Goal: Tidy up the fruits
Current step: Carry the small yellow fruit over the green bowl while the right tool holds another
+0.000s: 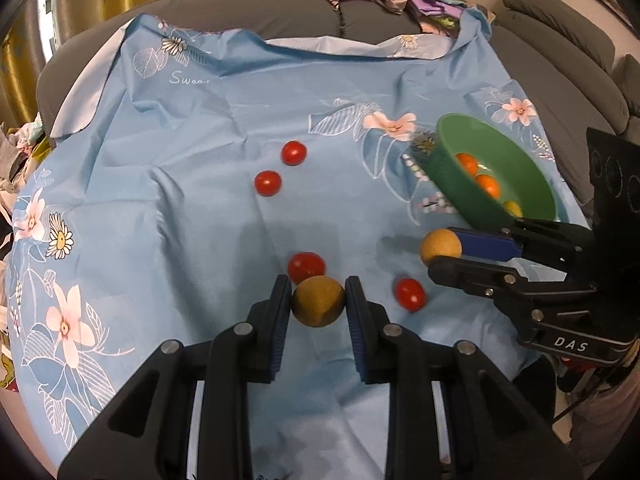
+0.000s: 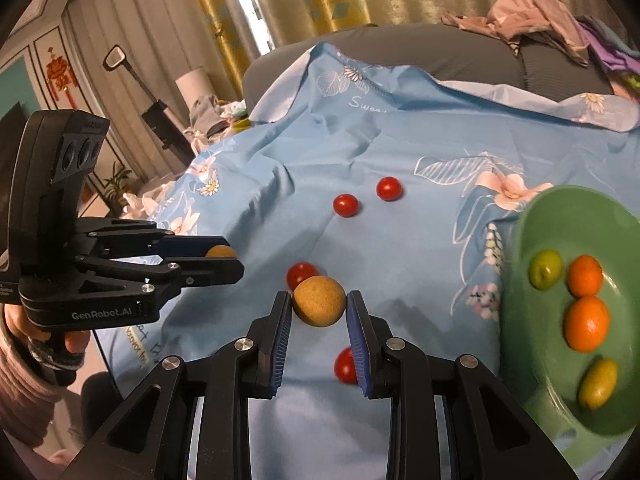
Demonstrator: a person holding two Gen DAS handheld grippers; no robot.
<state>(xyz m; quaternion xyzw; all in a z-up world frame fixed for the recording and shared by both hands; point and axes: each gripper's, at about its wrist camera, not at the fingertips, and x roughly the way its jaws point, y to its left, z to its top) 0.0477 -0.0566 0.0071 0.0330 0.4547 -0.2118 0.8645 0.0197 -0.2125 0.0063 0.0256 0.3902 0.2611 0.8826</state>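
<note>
Blue flowered cloth (image 1: pixel 192 128) covers the sofa; near its right edge a green bowl (image 2: pixel 532 240) holds two orange and two yellow-green fruits. Four red tomatoes (image 1: pixel 268 183) lie mid-cloth. The left gripper (image 1: pixel 318 300) and right gripper (image 2: pixel 319 300) each pinch a tan round fruit (image 1: pixel 318 301) above the cloth.

Each hand-held gripper, left (image 1: pixel 318 300) and right (image 2: pixel 319 302), clamps shut (angled downward).

light: dim, window backlight | shadows: soft | edges: fisheye-warped, vignetted | bowl (image 2: pixel 568 216): blurred
</note>
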